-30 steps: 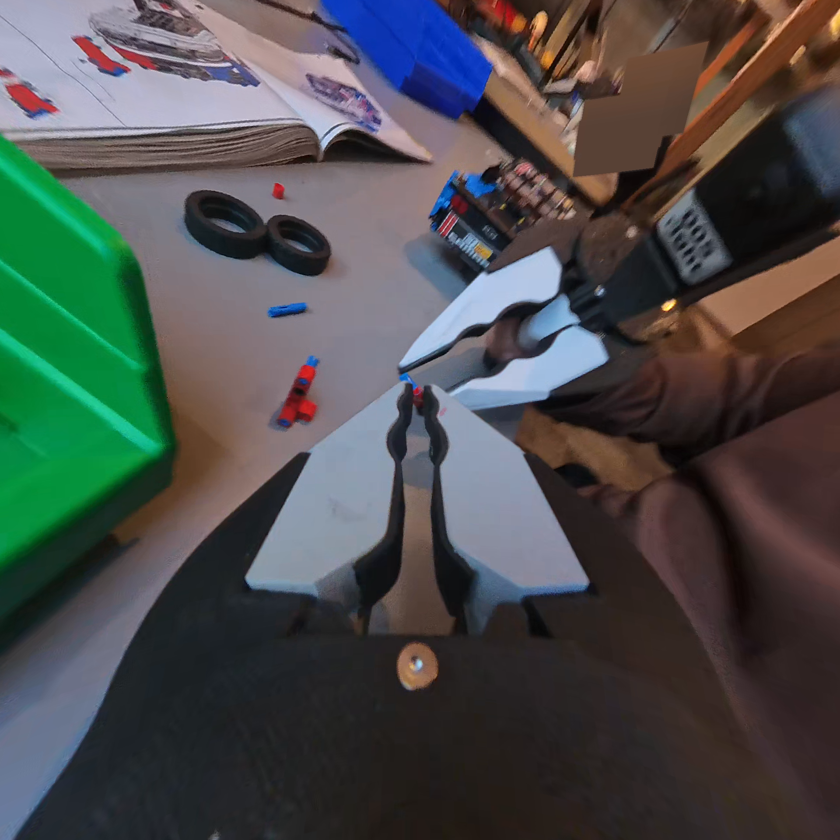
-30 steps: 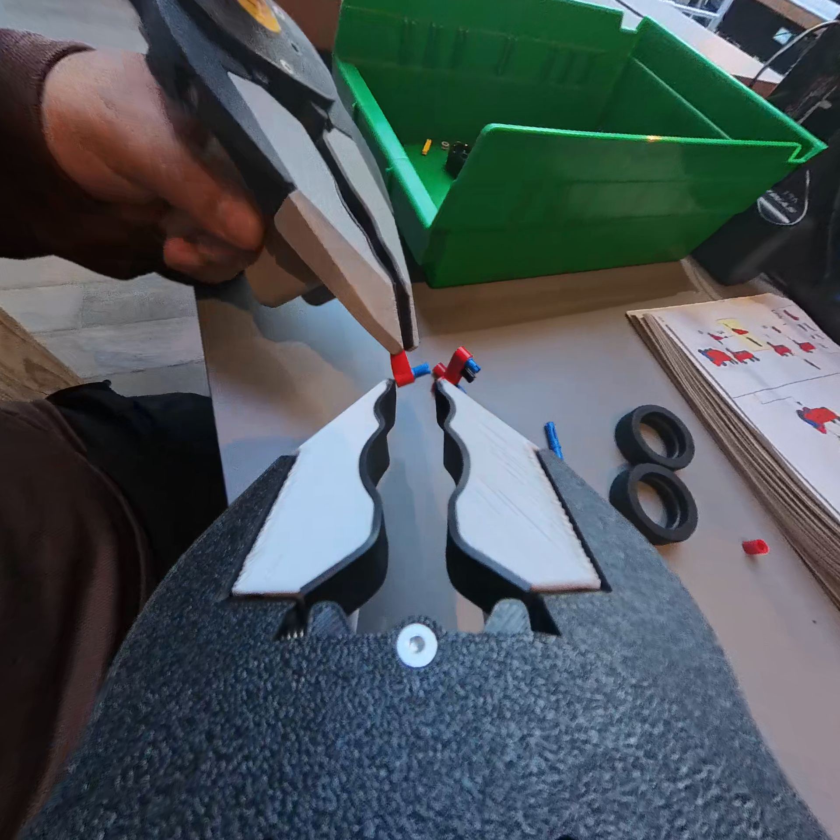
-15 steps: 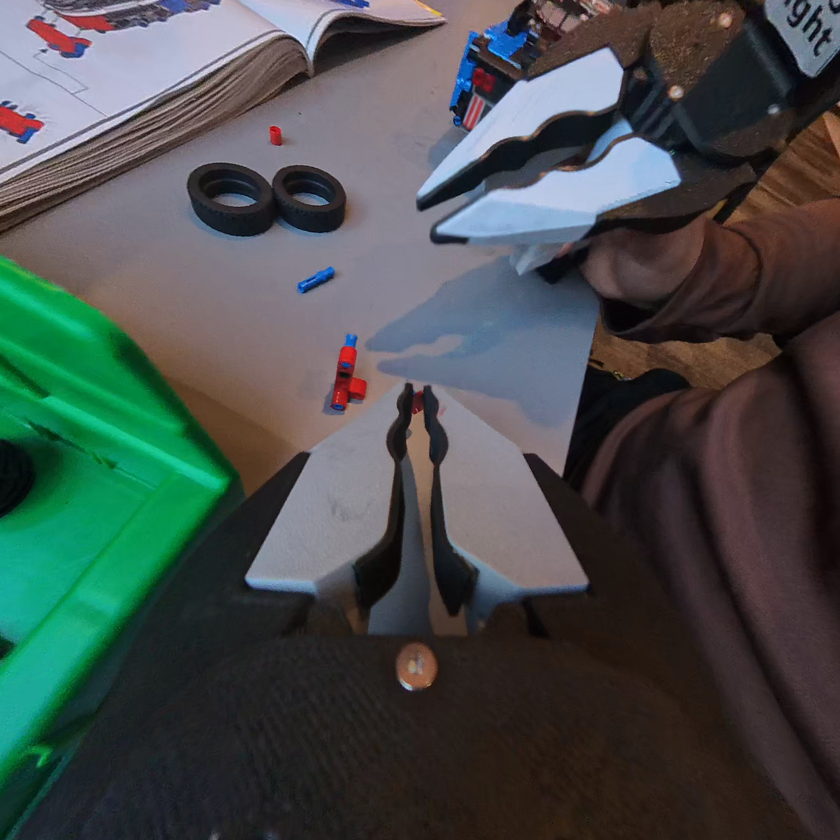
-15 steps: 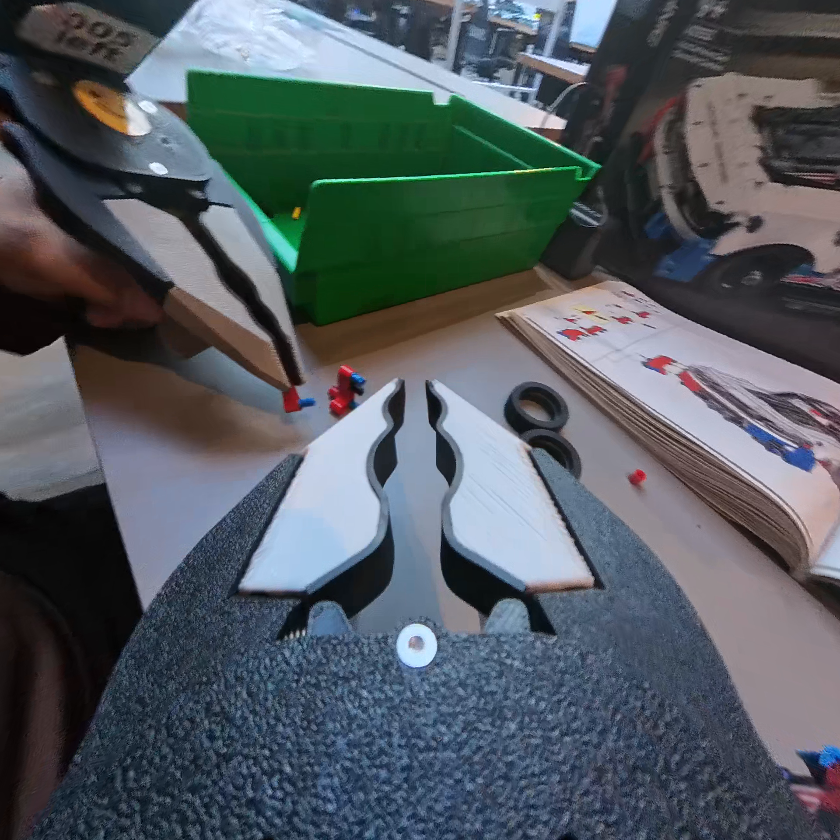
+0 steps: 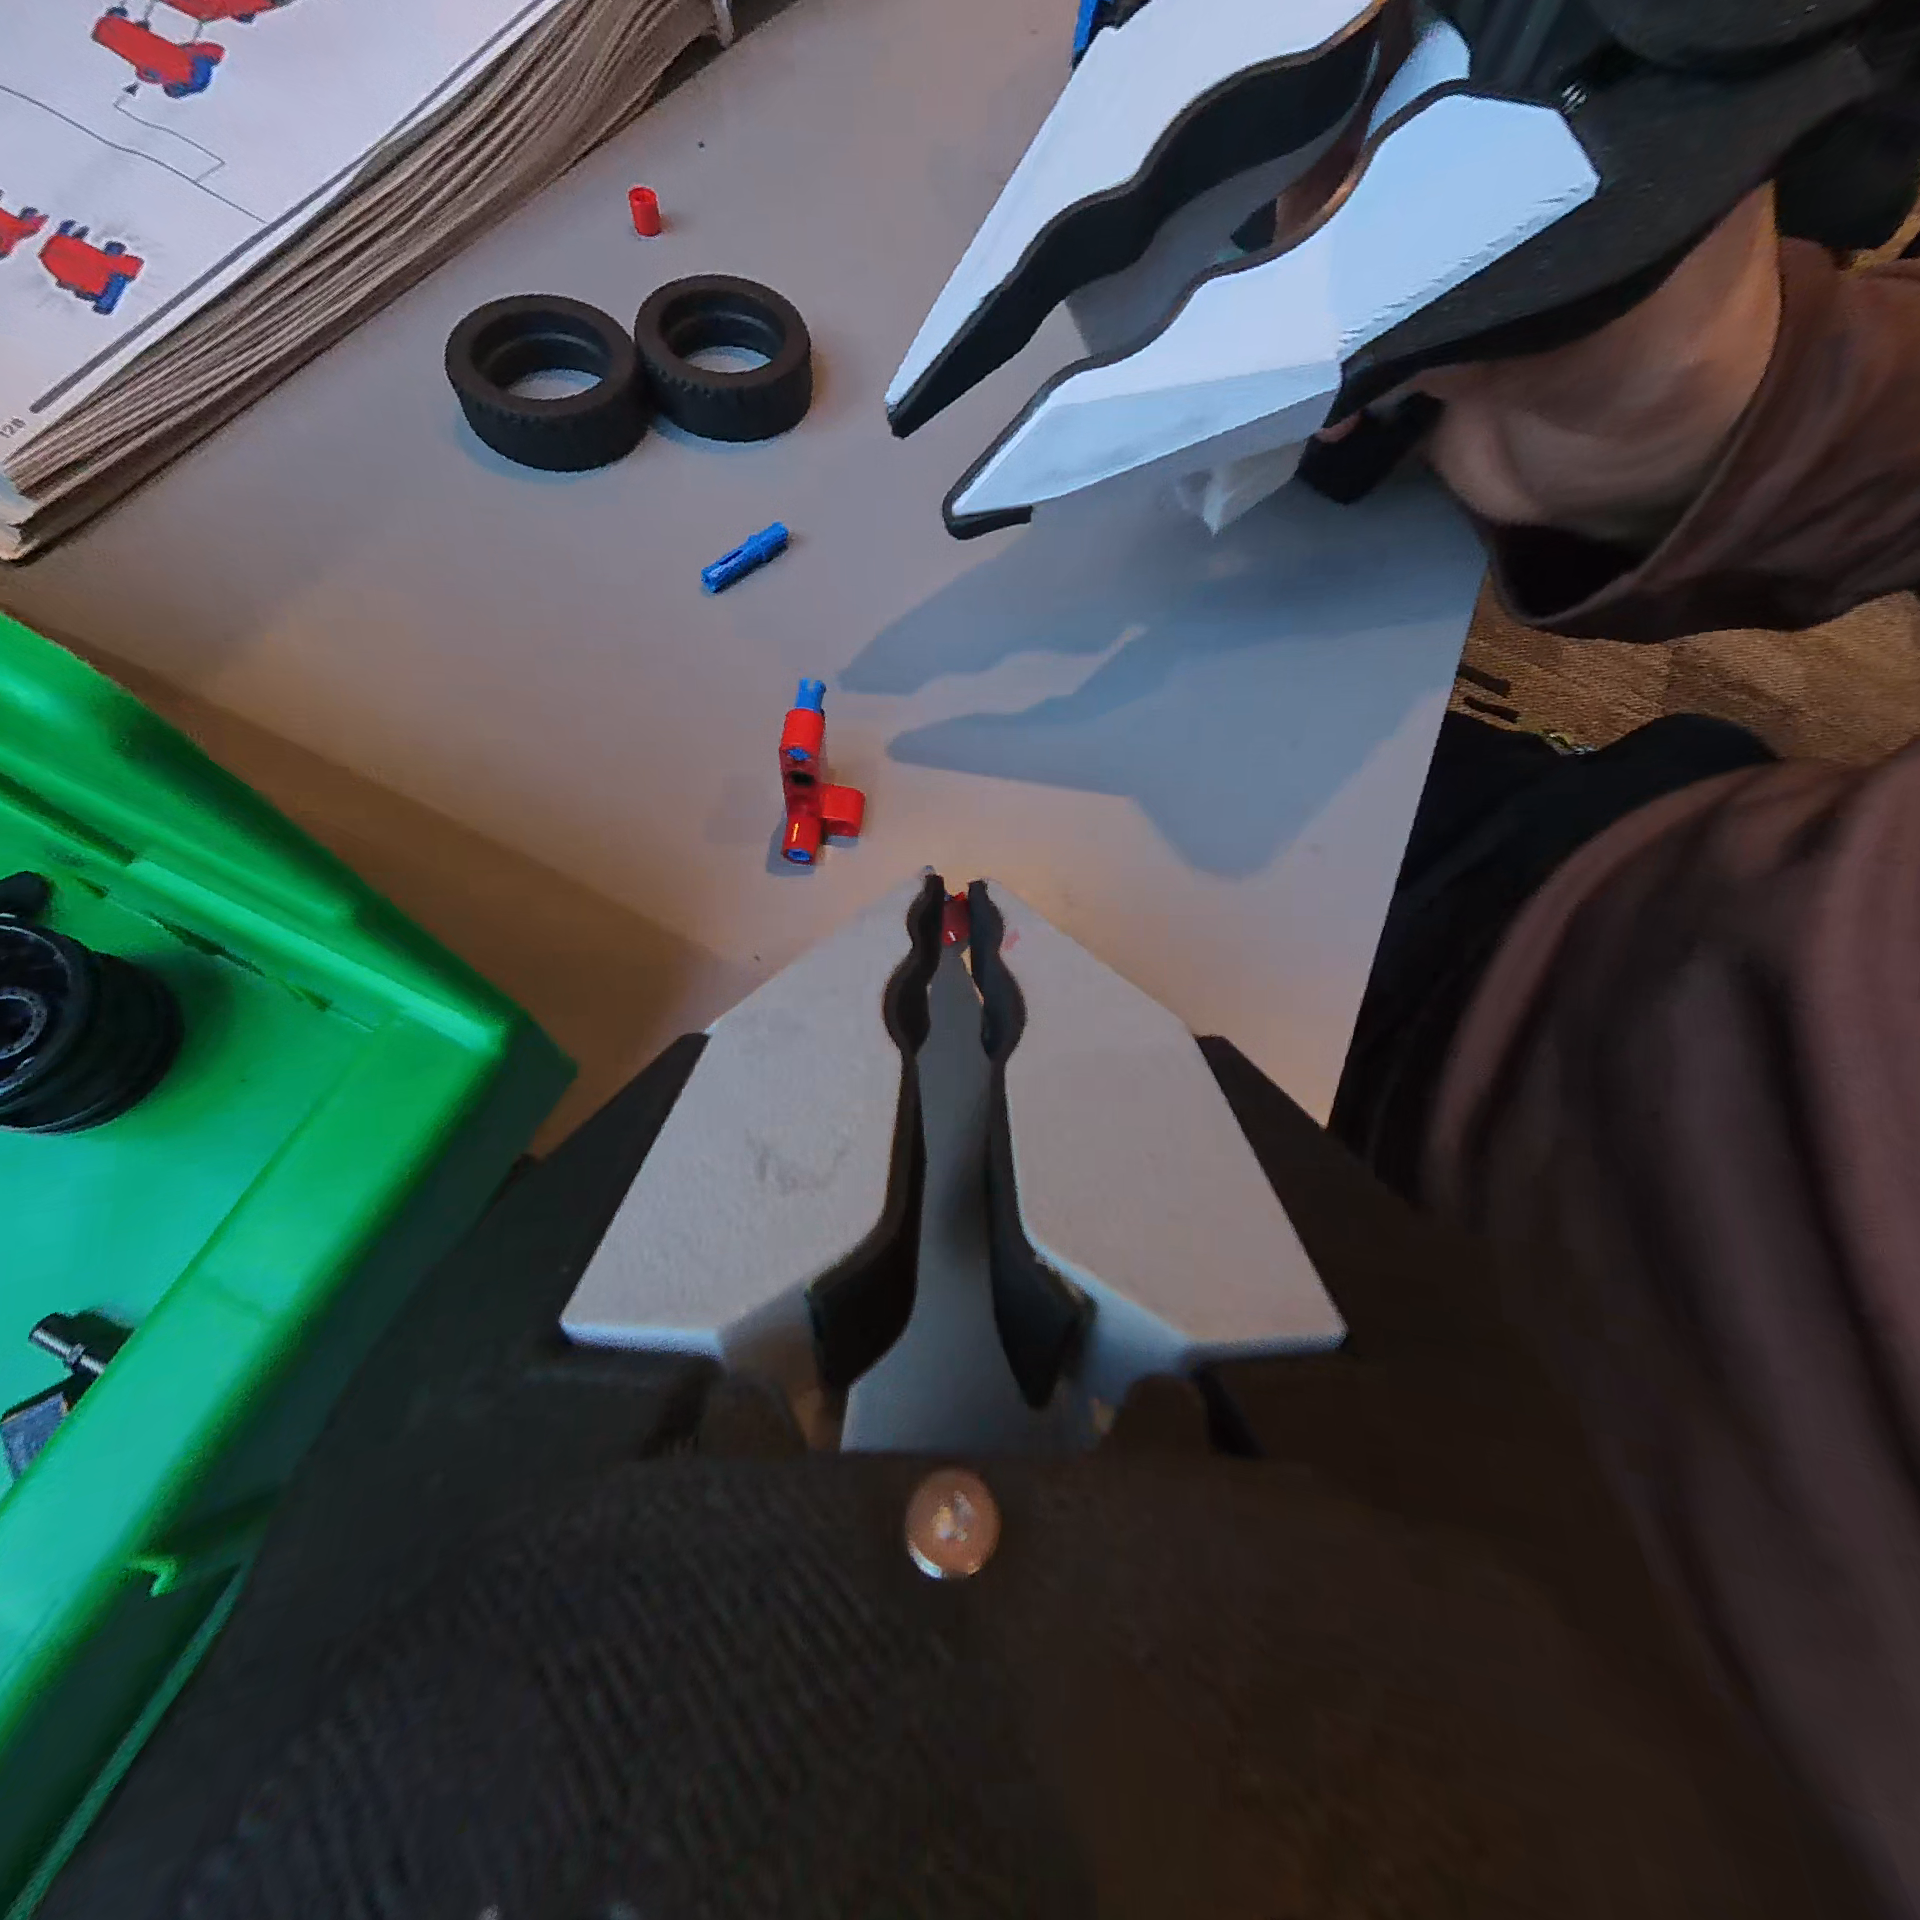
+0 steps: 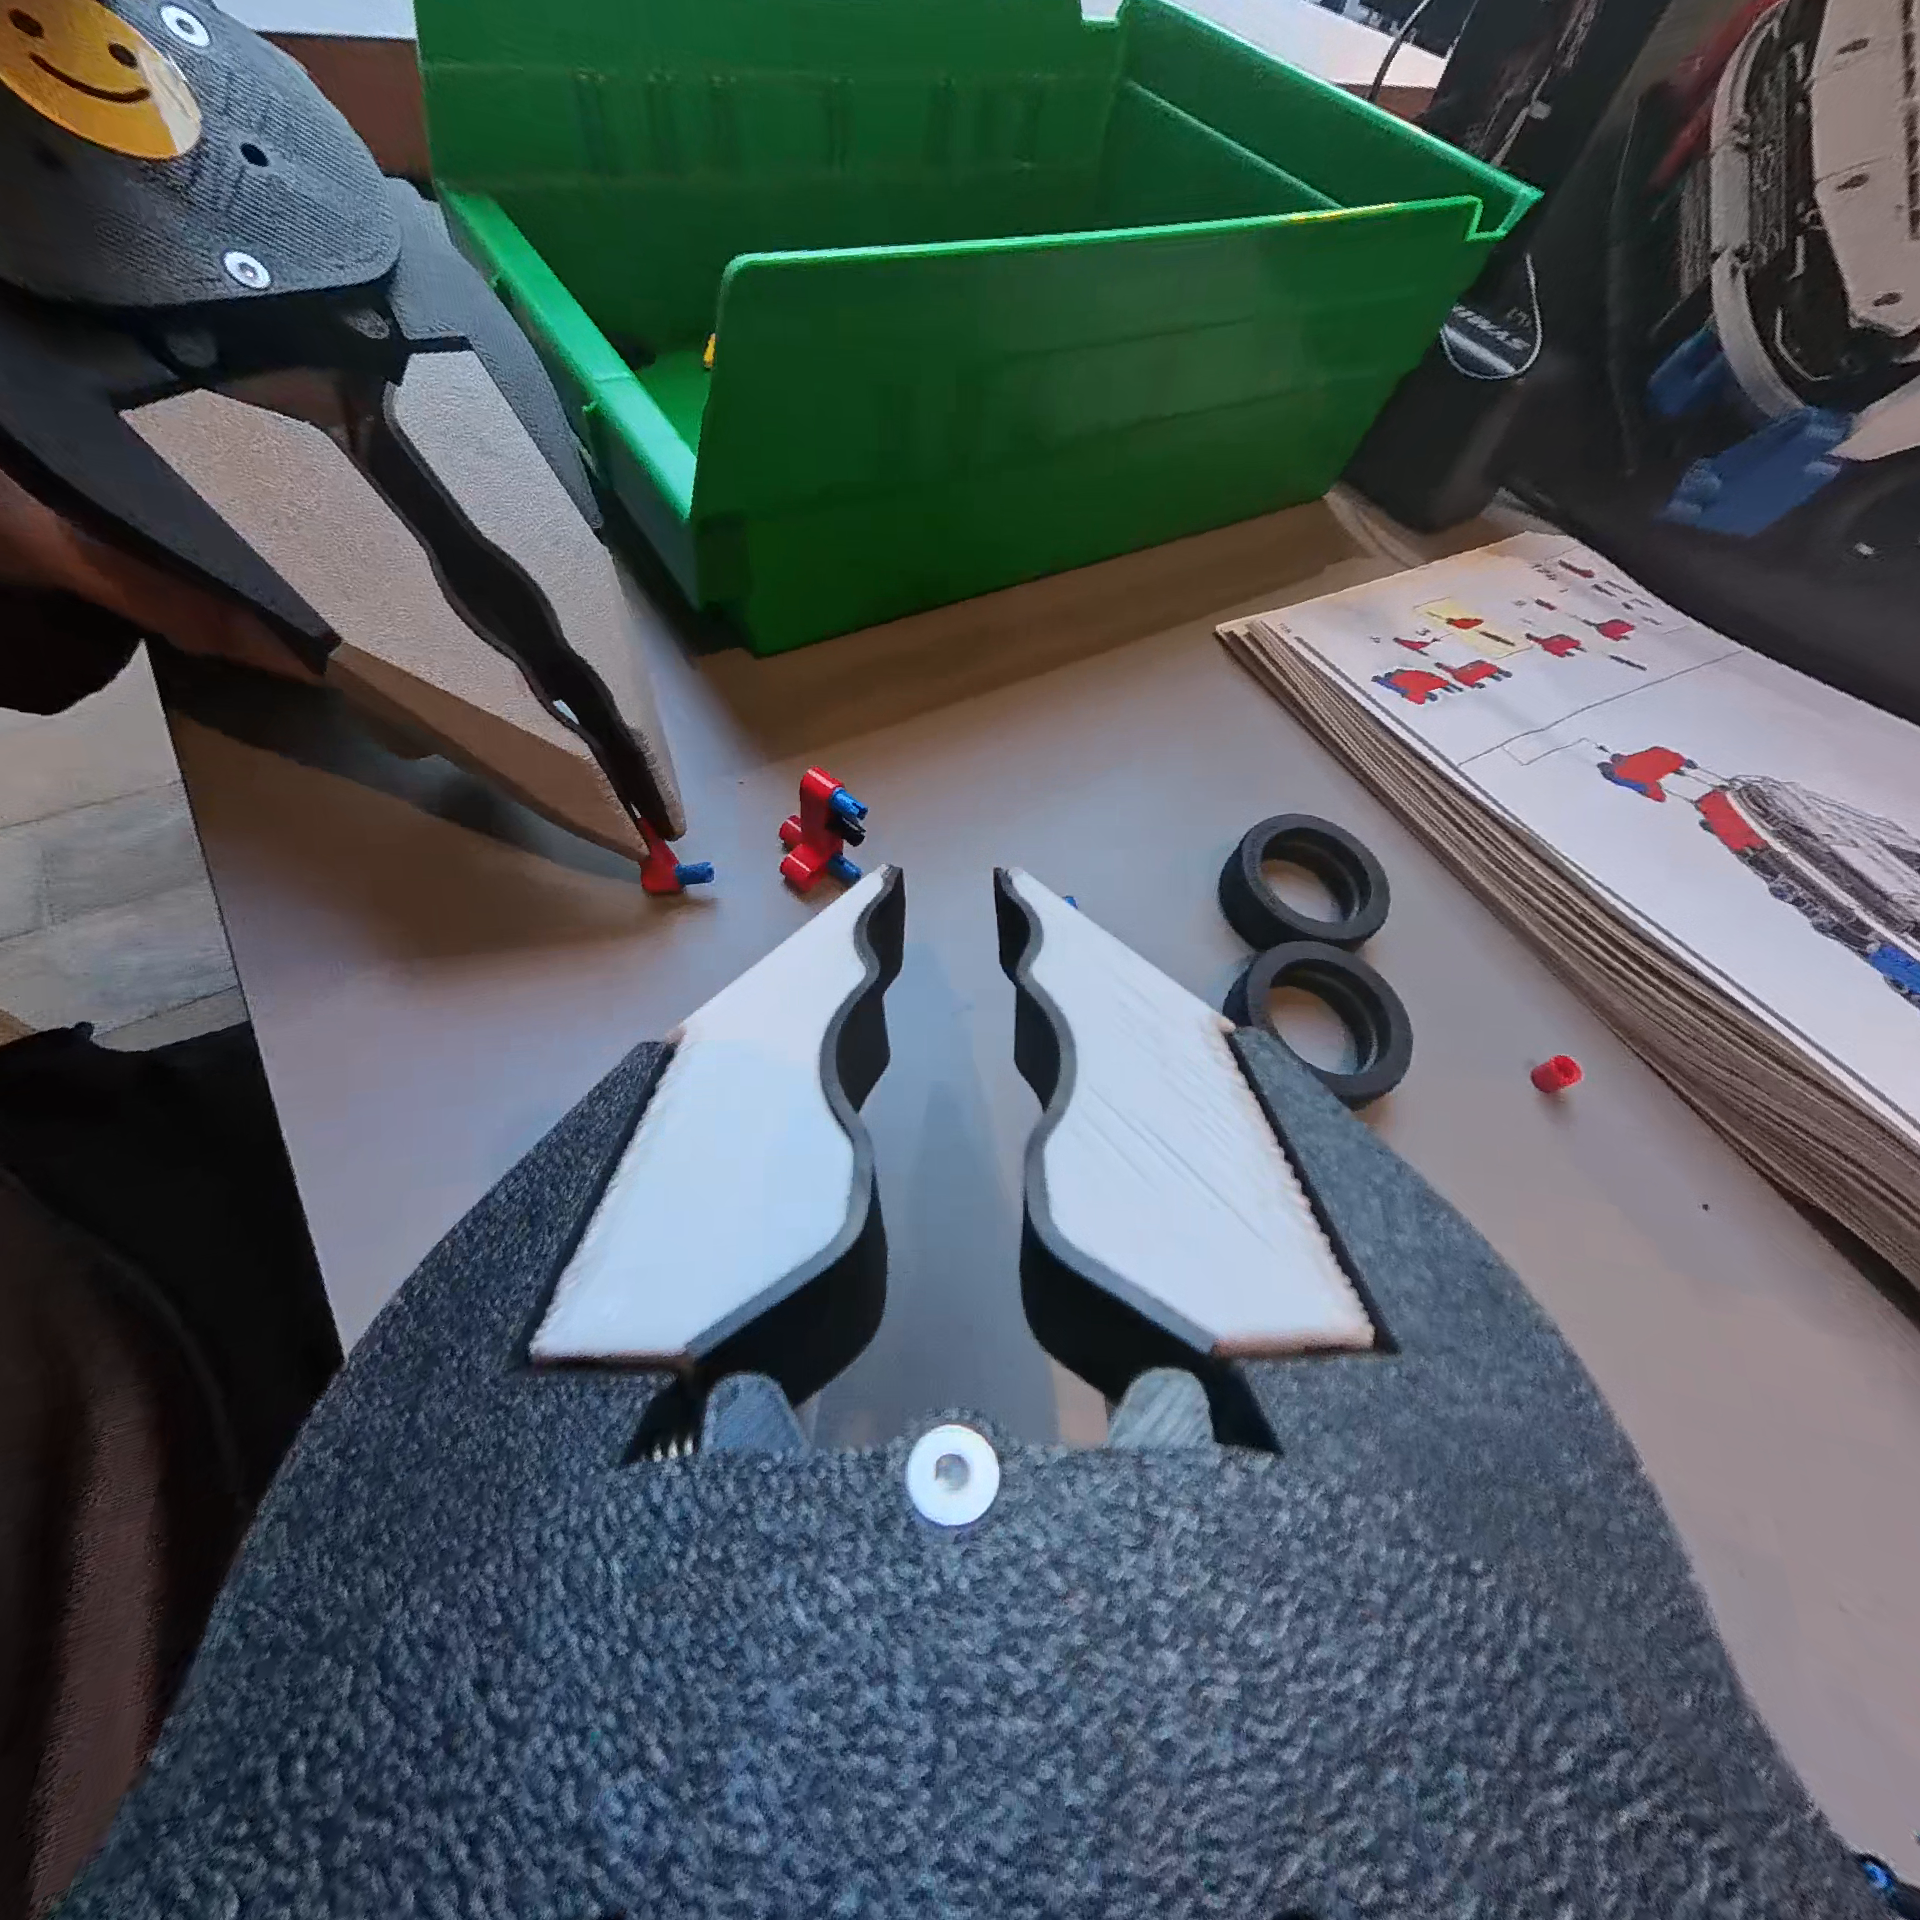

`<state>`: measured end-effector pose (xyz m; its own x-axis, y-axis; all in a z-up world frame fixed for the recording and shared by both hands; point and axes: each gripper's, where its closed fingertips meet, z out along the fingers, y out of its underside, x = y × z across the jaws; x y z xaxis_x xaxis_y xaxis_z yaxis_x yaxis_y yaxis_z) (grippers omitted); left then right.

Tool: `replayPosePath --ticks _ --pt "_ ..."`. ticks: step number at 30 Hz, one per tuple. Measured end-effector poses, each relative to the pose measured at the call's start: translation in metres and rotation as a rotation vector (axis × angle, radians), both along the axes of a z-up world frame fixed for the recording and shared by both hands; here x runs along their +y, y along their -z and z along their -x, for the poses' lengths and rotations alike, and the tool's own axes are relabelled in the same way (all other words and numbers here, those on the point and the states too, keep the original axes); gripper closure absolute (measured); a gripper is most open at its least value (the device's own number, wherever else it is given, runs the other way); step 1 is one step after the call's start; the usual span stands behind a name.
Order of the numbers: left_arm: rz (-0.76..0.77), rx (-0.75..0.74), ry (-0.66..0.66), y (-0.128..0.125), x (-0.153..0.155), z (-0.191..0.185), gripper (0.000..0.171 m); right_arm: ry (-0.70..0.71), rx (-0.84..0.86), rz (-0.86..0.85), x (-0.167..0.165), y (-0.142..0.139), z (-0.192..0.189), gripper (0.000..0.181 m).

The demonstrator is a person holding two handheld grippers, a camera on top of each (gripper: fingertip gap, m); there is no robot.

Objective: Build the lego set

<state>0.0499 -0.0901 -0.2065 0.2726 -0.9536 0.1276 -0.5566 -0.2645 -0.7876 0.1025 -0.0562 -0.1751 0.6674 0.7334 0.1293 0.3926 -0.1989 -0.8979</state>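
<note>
My left gripper [image 5: 952,896] is shut on a small red piece with a blue pin [image 6: 665,871] and holds it down at the table near the front edge; the piece shows as a red sliver between the tips [image 5: 954,921]. It also shows in the right wrist view [image 6: 655,831]. A red and blue assembly [image 5: 808,774] lies just ahead of it on the table [image 5: 520,644], also seen in the right wrist view [image 6: 821,831]. My right gripper [image 6: 948,883] is open and empty, hovering above the table behind that assembly; it shows in the left wrist view [image 5: 935,468].
A green bin [image 6: 1039,395] stands at the left with black wheels [image 5: 73,1029] inside. Two black tyres [image 5: 634,364] lie side by side. A loose blue pin [image 5: 743,558] and a small red bush [image 5: 644,210] lie near them. An open instruction book [image 6: 1662,790] lies at the far side. About 7 cm separates my left fingertips from my right.
My left gripper has lowered its red piece to the table beside the red and blue assembly. My right gripper has pulled back and up, away from it, still open.
</note>
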Motion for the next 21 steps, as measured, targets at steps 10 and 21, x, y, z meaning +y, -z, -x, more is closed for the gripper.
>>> replayPosePath --ticks 10,21 --pt "-0.015 0.003 0.012 0.0000 -0.0018 -0.0006 0.170 -0.005 -0.016 0.016 0.0003 0.0036 0.0013 0.168" --pt "-0.013 0.002 0.020 -0.0001 -0.0026 -0.0009 0.170 -0.010 -0.024 0.039 0.0009 0.0069 0.0019 0.168"
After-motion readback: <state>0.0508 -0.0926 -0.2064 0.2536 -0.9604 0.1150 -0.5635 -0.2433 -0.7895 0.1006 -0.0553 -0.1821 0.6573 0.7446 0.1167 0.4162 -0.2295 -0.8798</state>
